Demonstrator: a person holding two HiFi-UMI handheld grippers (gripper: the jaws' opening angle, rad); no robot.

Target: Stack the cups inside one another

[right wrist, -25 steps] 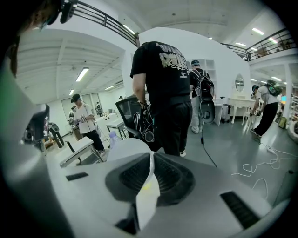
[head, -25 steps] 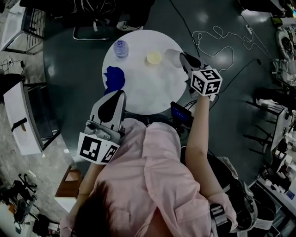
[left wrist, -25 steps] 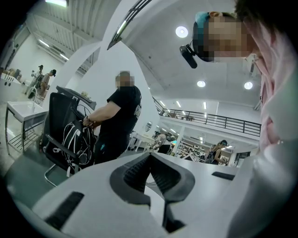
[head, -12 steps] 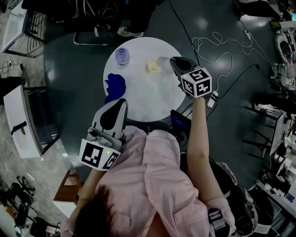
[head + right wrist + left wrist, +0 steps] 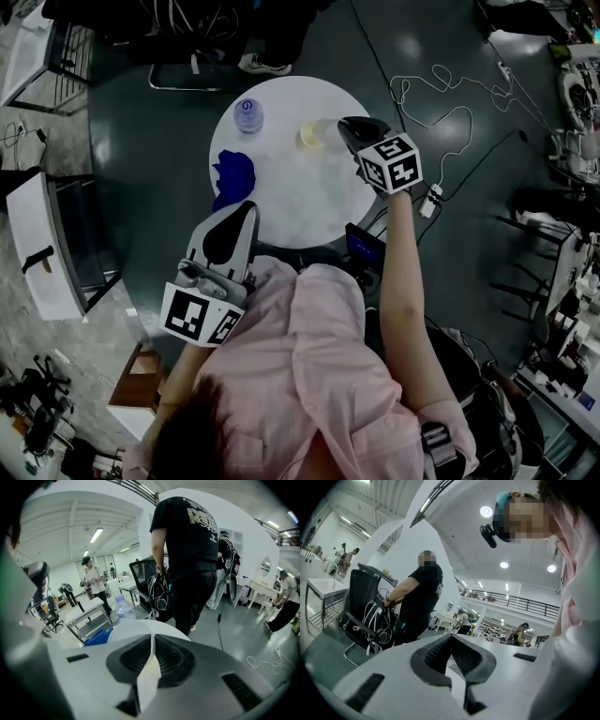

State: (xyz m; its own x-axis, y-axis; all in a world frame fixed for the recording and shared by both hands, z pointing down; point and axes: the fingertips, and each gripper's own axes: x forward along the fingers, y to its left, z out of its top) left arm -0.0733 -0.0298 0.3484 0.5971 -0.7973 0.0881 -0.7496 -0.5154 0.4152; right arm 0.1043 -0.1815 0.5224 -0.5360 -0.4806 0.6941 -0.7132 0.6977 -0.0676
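Note:
On the round white table (image 5: 291, 208) stands a pale yellow cup (image 5: 308, 139), mouth up. My right gripper (image 5: 348, 130) is just right of it, shut on the wall of a whitish cup (image 5: 327, 128) that lies tilted against or over the yellow one. In the right gripper view that cup's thin wall (image 5: 149, 676) is pinched between the dark pads of my right gripper (image 5: 152, 638). My left gripper (image 5: 228, 231) hovers at the table's near edge, jaws shut with nothing in them; the left gripper view shows my left gripper (image 5: 450, 638) pointing level across the room.
A clear water bottle (image 5: 245, 114) stands at the table's far left, with a crumpled blue cloth (image 5: 232, 174) nearer. A person in black (image 5: 194, 550) and a chair (image 5: 143, 581) are beyond the table. Cables (image 5: 441, 89) lie on the floor to the right.
My right gripper has carried the whitish cup left and down, from the table's right edge up to the yellow cup. The left gripper has stayed in place.

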